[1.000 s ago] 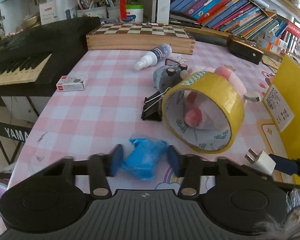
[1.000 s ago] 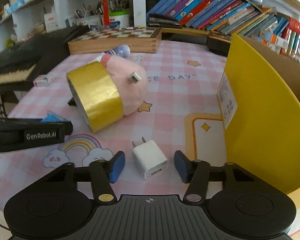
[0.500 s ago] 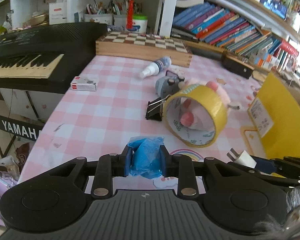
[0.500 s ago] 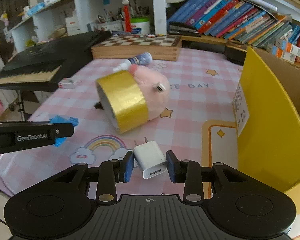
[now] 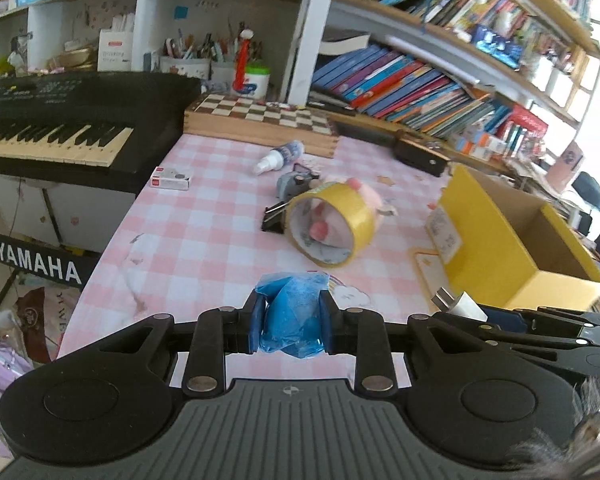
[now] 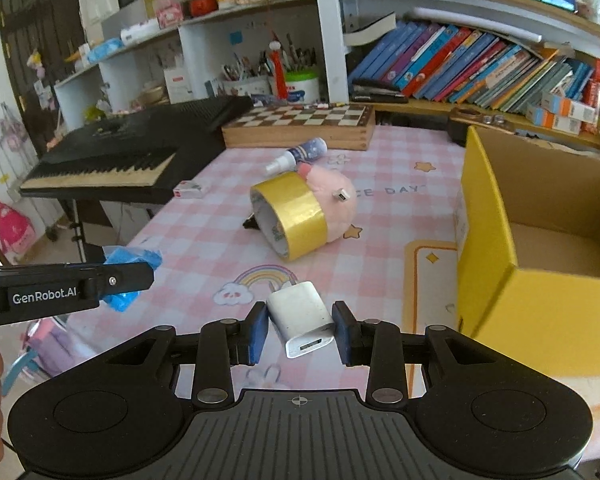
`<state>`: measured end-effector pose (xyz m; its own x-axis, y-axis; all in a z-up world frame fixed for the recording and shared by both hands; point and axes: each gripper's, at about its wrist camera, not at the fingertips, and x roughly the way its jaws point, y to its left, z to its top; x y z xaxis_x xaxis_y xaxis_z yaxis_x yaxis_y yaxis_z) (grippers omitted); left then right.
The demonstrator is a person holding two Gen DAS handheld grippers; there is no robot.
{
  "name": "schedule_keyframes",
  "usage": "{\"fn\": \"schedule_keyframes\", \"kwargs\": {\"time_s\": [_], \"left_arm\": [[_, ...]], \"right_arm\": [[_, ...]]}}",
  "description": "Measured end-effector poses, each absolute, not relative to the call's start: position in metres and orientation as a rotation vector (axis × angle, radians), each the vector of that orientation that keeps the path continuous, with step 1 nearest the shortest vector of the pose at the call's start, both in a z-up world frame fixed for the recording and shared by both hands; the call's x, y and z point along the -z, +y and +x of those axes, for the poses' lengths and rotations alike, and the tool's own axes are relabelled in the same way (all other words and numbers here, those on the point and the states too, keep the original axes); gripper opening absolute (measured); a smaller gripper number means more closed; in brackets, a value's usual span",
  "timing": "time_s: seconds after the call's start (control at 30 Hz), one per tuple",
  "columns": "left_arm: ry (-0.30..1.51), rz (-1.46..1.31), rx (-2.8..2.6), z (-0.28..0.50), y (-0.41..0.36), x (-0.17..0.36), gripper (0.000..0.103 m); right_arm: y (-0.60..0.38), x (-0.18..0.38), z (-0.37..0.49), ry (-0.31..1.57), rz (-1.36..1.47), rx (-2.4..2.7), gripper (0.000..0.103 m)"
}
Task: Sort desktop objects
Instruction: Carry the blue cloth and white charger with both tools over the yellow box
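Both grippers are clenched on small things held above the near edge of the table [image 5: 188, 240]: the left gripper [image 5: 291, 322] squeezes a crumpled blue bag [image 5: 290, 320], the right gripper [image 6: 301, 330] pinches a white charger [image 6: 300, 316] by its sides, prongs pointing away. To the right, an open yellow box [image 6: 496, 276] stands on the table with its near corner just beside the right gripper. Ahead lies open pink checked cloth up to a roll of yellow tape [image 6: 290, 216] leaning on a pink plush toy [image 6: 336, 200]. A spray bottle [image 5: 278, 156], a chessboard [image 6: 304, 120] and bookshelves stand behind; a black keyboard [image 5: 60, 120] borders the table's left side.
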<state>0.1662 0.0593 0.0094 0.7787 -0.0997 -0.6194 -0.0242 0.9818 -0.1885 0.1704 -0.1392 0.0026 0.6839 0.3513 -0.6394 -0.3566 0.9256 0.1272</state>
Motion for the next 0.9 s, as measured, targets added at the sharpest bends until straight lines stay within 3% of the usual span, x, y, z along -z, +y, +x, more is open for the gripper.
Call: {"fn": "schedule_keyframes", "kwargs": {"time_s": [0.43,0.9], "left_arm": [[0.657,-0.173,0.145,0.070,0.042,-0.022,0.025],[0.669,-0.098,0.335,0.034,0.001,-0.024,0.025]], "right_arm": [[-0.151,-0.012,0.079,0.695,0.047,-0.349,0.034],[-0.191,-0.010,0.021,0.691,0.143,-0.170,0.034]]}}
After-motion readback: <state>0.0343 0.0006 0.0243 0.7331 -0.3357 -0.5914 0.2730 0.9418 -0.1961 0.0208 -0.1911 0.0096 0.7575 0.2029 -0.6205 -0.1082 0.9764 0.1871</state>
